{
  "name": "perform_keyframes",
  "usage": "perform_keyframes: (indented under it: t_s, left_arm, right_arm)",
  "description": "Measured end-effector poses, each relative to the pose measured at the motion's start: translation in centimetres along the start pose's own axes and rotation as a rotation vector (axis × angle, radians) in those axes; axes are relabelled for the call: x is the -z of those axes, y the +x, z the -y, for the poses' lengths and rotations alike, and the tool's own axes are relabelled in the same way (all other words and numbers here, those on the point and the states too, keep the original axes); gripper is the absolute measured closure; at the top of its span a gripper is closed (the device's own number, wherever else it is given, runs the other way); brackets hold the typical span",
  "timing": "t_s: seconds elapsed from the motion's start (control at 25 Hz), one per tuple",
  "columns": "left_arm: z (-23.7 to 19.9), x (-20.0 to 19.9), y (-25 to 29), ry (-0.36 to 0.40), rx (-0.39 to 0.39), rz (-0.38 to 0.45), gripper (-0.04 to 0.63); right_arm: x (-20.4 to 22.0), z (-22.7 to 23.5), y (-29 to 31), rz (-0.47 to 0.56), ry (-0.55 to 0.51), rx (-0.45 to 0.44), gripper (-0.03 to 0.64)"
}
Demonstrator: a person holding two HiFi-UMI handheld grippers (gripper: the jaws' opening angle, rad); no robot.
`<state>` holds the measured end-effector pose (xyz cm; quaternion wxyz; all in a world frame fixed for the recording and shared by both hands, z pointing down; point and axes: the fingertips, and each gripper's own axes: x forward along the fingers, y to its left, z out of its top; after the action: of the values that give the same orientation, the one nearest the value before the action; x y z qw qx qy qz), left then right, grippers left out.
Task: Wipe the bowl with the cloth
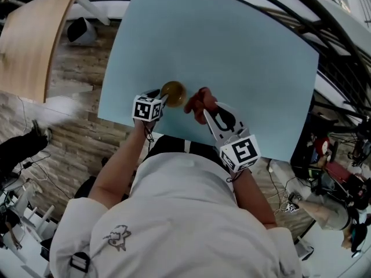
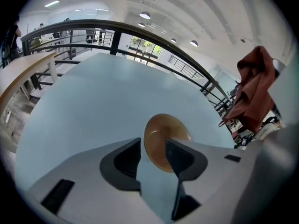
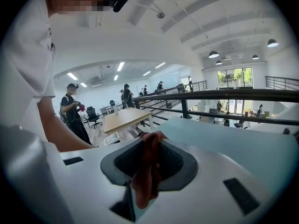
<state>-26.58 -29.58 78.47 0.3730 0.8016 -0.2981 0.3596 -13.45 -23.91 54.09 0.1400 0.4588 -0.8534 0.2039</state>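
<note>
A small round bowl of glossy amber-brown (image 1: 173, 93) sits upright on the pale blue tabletop (image 1: 232, 45), near the edge closest to the person. The left gripper (image 1: 163, 99) points steeply down at it. In the left gripper view its jaws stand wide apart with the bowl (image 2: 161, 136) between them, one dark pad outside the near rim and the other over the hollow. The left gripper (image 2: 153, 147) looks released rather than clamped, though the wide-angle view makes it hard to say whether a pad brushes the rim.

The right gripper (image 1: 204, 108) is just beside the bowl on its other side, clenched on a rust-red cloth (image 1: 196, 99). In the right gripper view the right gripper (image 3: 149, 146) has its pads pressed together on the cloth (image 3: 144, 183), which bunches above the tips and hangs in a fold below them. From the left gripper view the cloth (image 2: 253, 90) dangles above the table (image 2: 93, 92), clear of the bowl.
</note>
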Motion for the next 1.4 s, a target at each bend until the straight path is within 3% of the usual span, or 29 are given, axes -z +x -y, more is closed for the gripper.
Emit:
perform_keyframes:
  t_s: [0.2, 0.48, 0.84, 1.04, 1.4]
  left_arm:
    - [-0.1, 0.6, 1.0, -0.006, 0.001, -0.024, 0.456]
    - [-1.0, 0.9, 1.7, -0.007, -0.063, -0.028, 0.568]
    - [0.3, -0.4, 1.1, 0.001, -0.065, -0.004, 0.575]
    - [4.0, -2.3, -0.2, 0.023, -0.017, 0.029, 0.575]
    - [11.5, -7.2, -4.8, 0.157, 0.009, 0.130, 0.575]
  right_arm:
    - [0.5, 0.0, 0.2, -0.007, 0.008, 0.008, 0.517]
    - [0.5, 0.4, 0.0, -0.007, 0.001, 0.012, 0.517]
    - [0.3, 0.1, 0.0, 0.011, -0.006, 0.008, 0.516]
    - [-0.3, 0.0, -1.1, 0.038, -0.015, 0.005, 0.517]
    - [-2.4, -0.1, -2.8, 0.097, -0.085, -0.002, 0.517]
